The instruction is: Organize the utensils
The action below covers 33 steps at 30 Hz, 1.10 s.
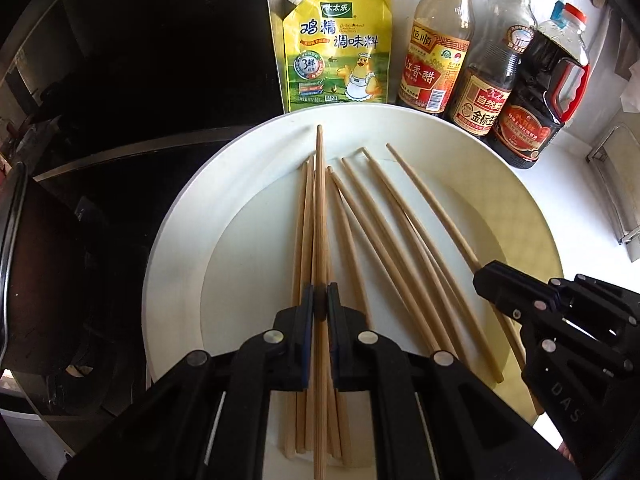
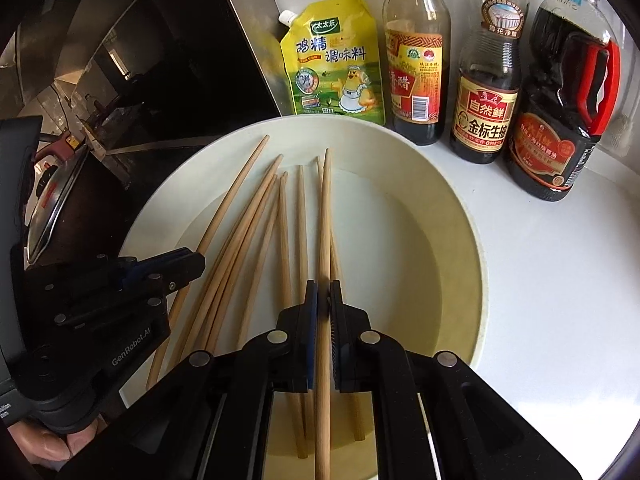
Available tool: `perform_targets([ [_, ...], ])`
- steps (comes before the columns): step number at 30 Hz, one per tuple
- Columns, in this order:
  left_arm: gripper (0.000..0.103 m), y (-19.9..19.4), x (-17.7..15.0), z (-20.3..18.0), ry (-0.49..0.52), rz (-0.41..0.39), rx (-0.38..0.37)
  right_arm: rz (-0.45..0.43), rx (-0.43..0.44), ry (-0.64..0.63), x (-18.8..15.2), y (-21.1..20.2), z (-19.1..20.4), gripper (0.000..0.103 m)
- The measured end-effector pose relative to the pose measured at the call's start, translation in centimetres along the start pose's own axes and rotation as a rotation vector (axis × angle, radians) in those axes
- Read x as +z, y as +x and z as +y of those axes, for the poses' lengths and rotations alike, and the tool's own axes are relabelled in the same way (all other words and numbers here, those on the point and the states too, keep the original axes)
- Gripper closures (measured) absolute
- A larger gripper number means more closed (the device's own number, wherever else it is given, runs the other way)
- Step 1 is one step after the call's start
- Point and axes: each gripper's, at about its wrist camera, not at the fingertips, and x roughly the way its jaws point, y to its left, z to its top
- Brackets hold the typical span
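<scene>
Since each gripper already has one chopstick, I'm judging handling off those: thin bamboo sticks, light, stiff, smooth and round-ish, so prob. prone to roll or pivot between the pads. Best hold looks like the thick back half, which is where both are pinched now.

L gripper point(image 1: 320, 300): jaws nearly shut, clamped on the left-held chopstick point(image 1: 319, 208), tip running to 12 o'clock over the plate point(image 1: 520, 216). R gripper point(image 2: 323, 300): same, nearly shut on the right-held chopstick point(image 2: 325, 216), tip also toward 12.

Loose chopsticks point(image 1: 384, 248) lie fanned inside the plate, approx. 11 to 2 o'clock in L view, thick ends toward me. Can't tell if the held sticks are clear of the pile or resting on it.

Pose: both grippers pitched steeply down over the near rim, side by side; R sits at 3–4 o'clock in L view, L at 8–9 in R view.

Beyond the plate at 12–2: yellow seasoning pouch point(image 1: 336, 48), three sauce bottles point(image 1: 484, 68) on a white counter point(image 2: 560, 280). Dark stove area point(image 1: 120, 100) at 9–10.
</scene>
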Motion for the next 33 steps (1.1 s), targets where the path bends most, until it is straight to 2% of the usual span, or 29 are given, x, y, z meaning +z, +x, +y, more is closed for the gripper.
perform_targets([
  [3,0.090,0.3,0.1,0.2,-0.003,0.003,-0.014,0.004,-0.008,0.005,0.0,0.2,0.2,0.097],
  [5,0.080,0.1,0.1,0.3,-0.003,-0.004,-0.020,-0.009,-0.016,-0.003,0.1,0.0,0.2,0.097],
  [12,0.074,-0.9,0.3,1.0,-0.030,-0.001,-0.026,-0.032,-0.061,-0.007,-0.4,-1.5,0.1,0.096],
  [17,0.064,-2.3,-0.3,1.3,-0.038,-0.016,-0.036,-0.041,-0.073,-0.002,-1.0,-2.7,0.3,0.096],
  [18,0.064,-2.5,-0.3,1.4,-0.039,-0.017,-0.037,-0.044,-0.075,-0.001,-1.2,-3.0,0.4,0.095],
  [21,0.063,-3.4,-0.7,1.4,-0.046,-0.022,-0.040,-0.064,-0.087,-0.009,-1.6,-4.0,0.9,0.079],
  [24,0.056,-4.3,-0.9,1.4,-0.046,-0.033,-0.038,-0.077,-0.095,-0.019,-2.0,-4.8,1.4,0.076],
  [26,0.049,-5.0,-1.1,1.3,-0.043,-0.047,-0.036,-0.085,-0.100,-0.018,-2.3,-5.4,1.6,0.071],
  [30,0.047,-6.2,-1.4,1.3,-0.047,-0.068,-0.026,-0.106,-0.110,-0.013,-2.9,-6.4,1.8,0.064],
  [33,0.044,-7.0,-1.6,1.5,-0.054,-0.078,-0.024,-0.115,-0.114,-0.012,-3.3,-6.9,2.0,0.063],
])
